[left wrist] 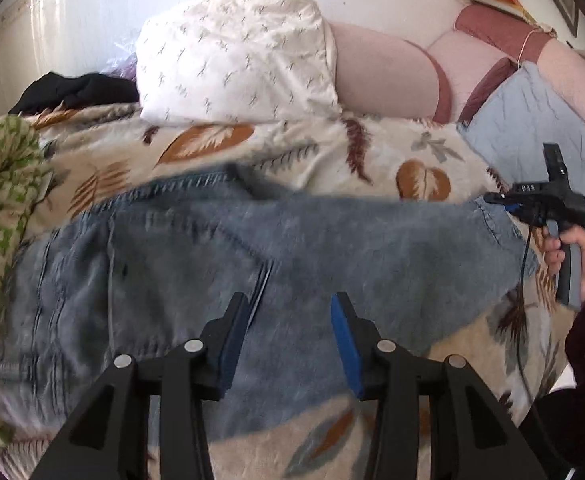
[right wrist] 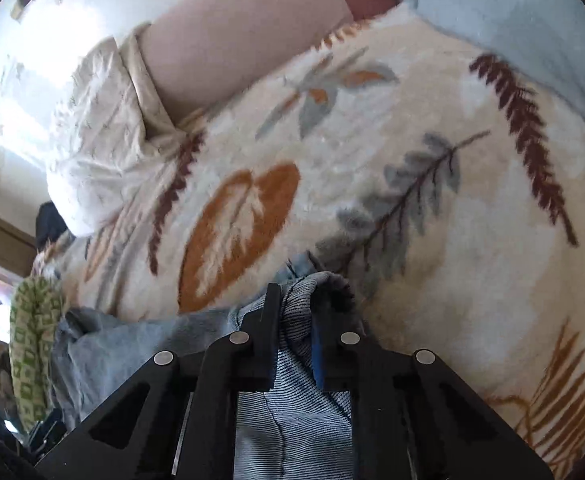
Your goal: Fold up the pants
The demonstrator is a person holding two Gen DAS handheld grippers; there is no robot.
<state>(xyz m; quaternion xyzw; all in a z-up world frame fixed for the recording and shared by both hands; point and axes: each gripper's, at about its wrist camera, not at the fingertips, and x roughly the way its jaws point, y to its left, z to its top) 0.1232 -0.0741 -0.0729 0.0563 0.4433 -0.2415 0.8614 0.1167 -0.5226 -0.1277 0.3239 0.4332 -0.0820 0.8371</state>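
Observation:
Blue denim pants [left wrist: 252,260] lie spread across a leaf-patterned blanket [left wrist: 332,152] on a bed, waistband at the left. My left gripper [left wrist: 290,304] is open and empty, hovering over the middle of the pants. My right gripper [left wrist: 500,200] appears at the right in the left wrist view, at the leg end of the pants. In the right wrist view my right gripper [right wrist: 296,300] is shut on a bunched fold of the denim [right wrist: 296,380], held over the blanket [right wrist: 412,160].
A white patterned pillow [left wrist: 236,60] and pink cushions [left wrist: 380,72] lie at the bed's head. A green-patterned cloth [left wrist: 0,200] sits at the left edge, a black garment [left wrist: 76,90] behind it. A pale blue cloth [left wrist: 532,120] lies at the right.

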